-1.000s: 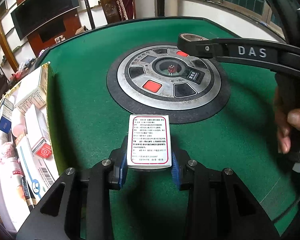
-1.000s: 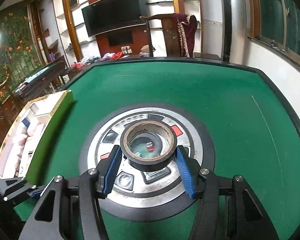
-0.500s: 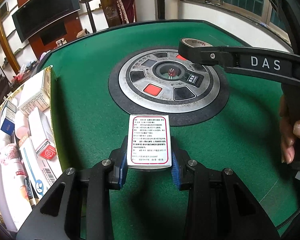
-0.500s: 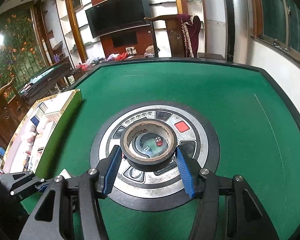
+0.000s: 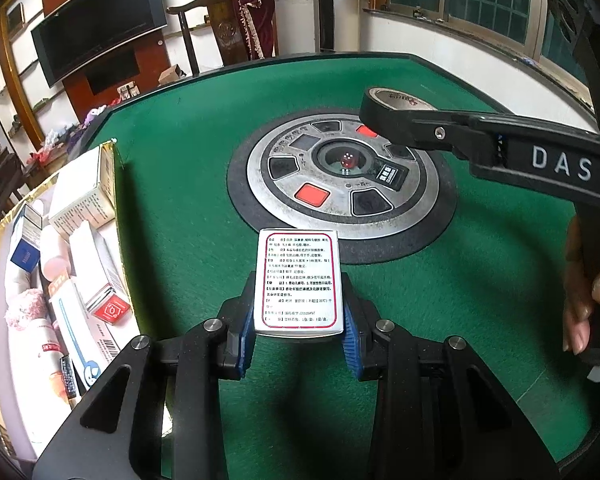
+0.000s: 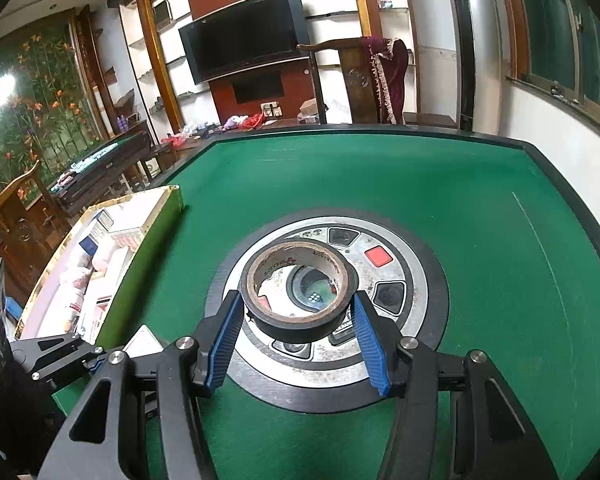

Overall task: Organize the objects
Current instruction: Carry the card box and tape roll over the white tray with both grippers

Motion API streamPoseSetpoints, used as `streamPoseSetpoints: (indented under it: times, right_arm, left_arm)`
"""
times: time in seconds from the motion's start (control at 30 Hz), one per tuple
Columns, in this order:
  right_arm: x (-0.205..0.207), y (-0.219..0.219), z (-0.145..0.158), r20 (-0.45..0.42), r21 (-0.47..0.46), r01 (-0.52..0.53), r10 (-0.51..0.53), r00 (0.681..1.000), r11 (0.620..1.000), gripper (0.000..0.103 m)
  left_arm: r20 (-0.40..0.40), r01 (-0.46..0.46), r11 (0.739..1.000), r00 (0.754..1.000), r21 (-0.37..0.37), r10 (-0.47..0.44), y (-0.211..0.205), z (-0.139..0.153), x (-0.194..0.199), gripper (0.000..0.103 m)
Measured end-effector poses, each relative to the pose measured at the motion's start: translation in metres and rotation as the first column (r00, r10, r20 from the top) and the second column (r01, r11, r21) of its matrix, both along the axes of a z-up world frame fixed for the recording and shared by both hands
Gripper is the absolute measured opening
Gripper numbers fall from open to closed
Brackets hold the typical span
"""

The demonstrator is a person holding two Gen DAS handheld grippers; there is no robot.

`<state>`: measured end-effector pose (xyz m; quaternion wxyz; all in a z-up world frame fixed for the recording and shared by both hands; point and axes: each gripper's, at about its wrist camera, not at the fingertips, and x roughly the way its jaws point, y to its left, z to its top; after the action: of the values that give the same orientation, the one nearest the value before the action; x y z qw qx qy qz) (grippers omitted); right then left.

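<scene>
Left claw (image 5: 299,334) is clamped on a small printed box (image 5: 299,282), right claw (image 6: 296,330) grips a tape roll (image 6: 299,288), both mid-carry above the worktop (image 6: 380,176), so next I'd guess they swing over to the tray (image 5: 116,168) at the left.

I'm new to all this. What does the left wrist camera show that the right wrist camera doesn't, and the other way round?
Only the left wrist view shows the printed face of the white medicine box clamped in the left gripper, plus the person's fingers on the other handle. Only the right wrist view looks down through the hole of the black tape roll held by the right gripper, and shows the flowered wall. Both show the green table, its round metal centre panel, the box full of packages and the television.
</scene>
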<state>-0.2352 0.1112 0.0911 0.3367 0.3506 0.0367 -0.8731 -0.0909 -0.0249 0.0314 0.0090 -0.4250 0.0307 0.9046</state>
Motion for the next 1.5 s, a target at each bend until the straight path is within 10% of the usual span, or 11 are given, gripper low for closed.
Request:
streamPoseSetpoints:
  times: [0.87, 1.5]
  right_arm:
    - [0.038, -0.005, 0.017, -0.039, -0.055, -0.013, 0.011, 0.999, 0.998, 0.055]
    - [0.086, -0.061, 0.009, -0.033, -0.034, -0.193, 0.192, 0.981, 0.981, 0.055]
  left_arm:
    - [-0.105, -0.087, 0.991, 0.99, 0.098, 0.097, -0.045, 0.039, 0.018, 0.035]
    - [-0.134, -0.3, 0.94, 0.937, 0.162, 0.322, -0.137, 0.048, 0.045, 0.035]
